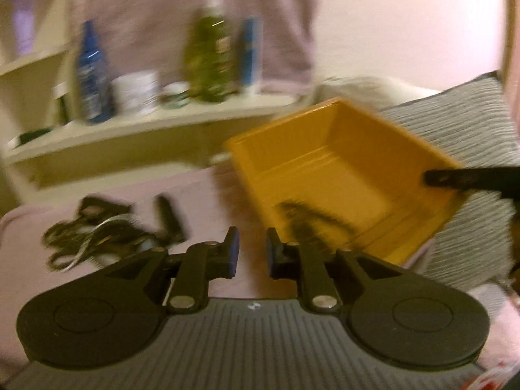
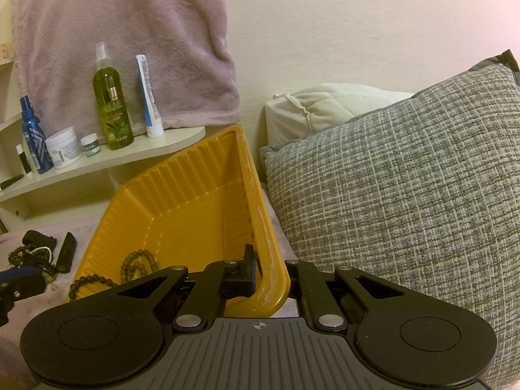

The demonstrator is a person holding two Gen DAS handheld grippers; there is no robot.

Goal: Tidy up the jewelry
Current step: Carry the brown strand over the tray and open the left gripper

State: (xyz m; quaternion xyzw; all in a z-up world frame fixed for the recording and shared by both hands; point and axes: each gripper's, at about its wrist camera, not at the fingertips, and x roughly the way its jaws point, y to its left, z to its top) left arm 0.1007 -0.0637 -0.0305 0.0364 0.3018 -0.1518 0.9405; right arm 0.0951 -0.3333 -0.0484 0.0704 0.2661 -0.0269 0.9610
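A yellow plastic tray (image 2: 182, 214) stands tilted on a pink blanket, and my right gripper (image 2: 269, 273) is shut on its near rim, one finger inside and one outside. Two dark bead bracelets (image 2: 139, 263) lie in the tray's low corner. In the blurred left wrist view, my left gripper (image 1: 252, 243) hovers just left of the tray (image 1: 325, 162), jaws slightly apart with nothing between them. A tangle of bead strings and chains (image 1: 97, 230) lies on the blanket to its left. The right gripper's finger (image 1: 455, 177) shows on the tray's far rim.
A cream shelf (image 2: 156, 149) behind the tray carries a green bottle (image 2: 112, 110), a blue bottle, a tube and jars. A pink towel (image 2: 123, 32) hangs above it. A grey woven pillow (image 2: 406, 188) and a white pillow (image 2: 325, 107) crowd the tray's right side.
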